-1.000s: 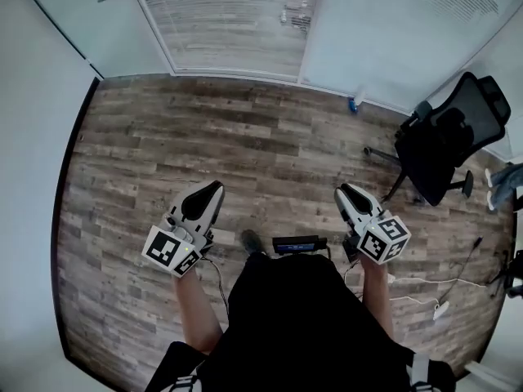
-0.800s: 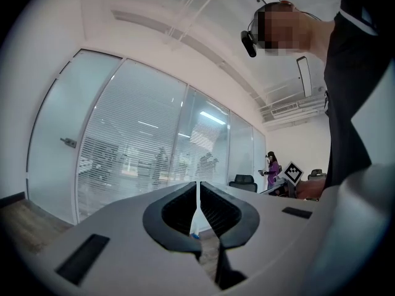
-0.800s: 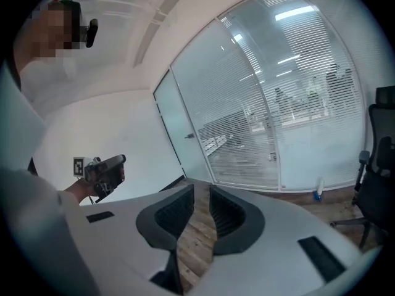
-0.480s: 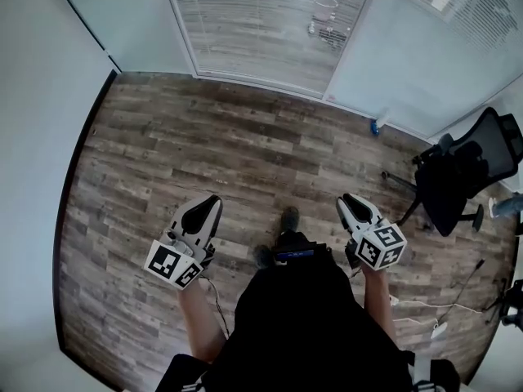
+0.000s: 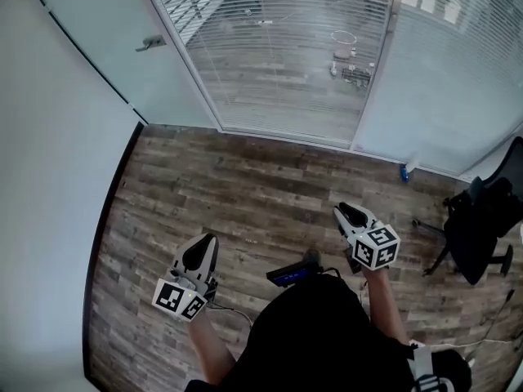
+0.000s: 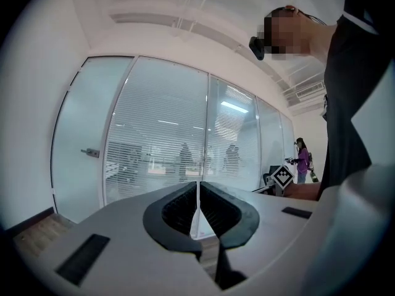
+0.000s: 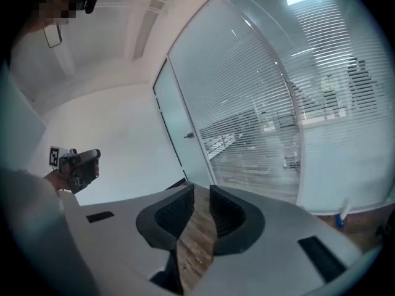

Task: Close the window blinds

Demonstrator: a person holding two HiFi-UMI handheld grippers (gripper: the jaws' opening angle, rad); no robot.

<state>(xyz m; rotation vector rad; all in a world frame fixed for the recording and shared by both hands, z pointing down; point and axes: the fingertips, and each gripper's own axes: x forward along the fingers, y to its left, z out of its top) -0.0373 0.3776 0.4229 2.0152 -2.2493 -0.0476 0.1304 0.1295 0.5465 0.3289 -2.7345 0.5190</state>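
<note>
The window blinds (image 5: 286,47) hang behind the glass wall ahead, with their horizontal slats tilted so that the room beyond shows through. They also appear in the left gripper view (image 6: 157,153) and the right gripper view (image 7: 333,103). My left gripper (image 5: 206,242) is held low over the wood floor, well short of the glass, and its jaws (image 6: 197,193) meet with nothing between them. My right gripper (image 5: 343,211) is also held over the floor. Its jaws (image 7: 201,196) stand a narrow gap apart, and only floor shows through the gap.
A frosted glass door with a handle (image 5: 151,43) stands left of the blinds, beside a white wall. A black office chair (image 5: 482,227) sits at the right. A blue bottle (image 5: 404,172) stands at the foot of the glass. Another person (image 6: 302,159) stands far off.
The person has walked toward the glass wall: the blinds now fill more of the view and the chair has slid to the right edge. Both grippers keep their pose.
</note>
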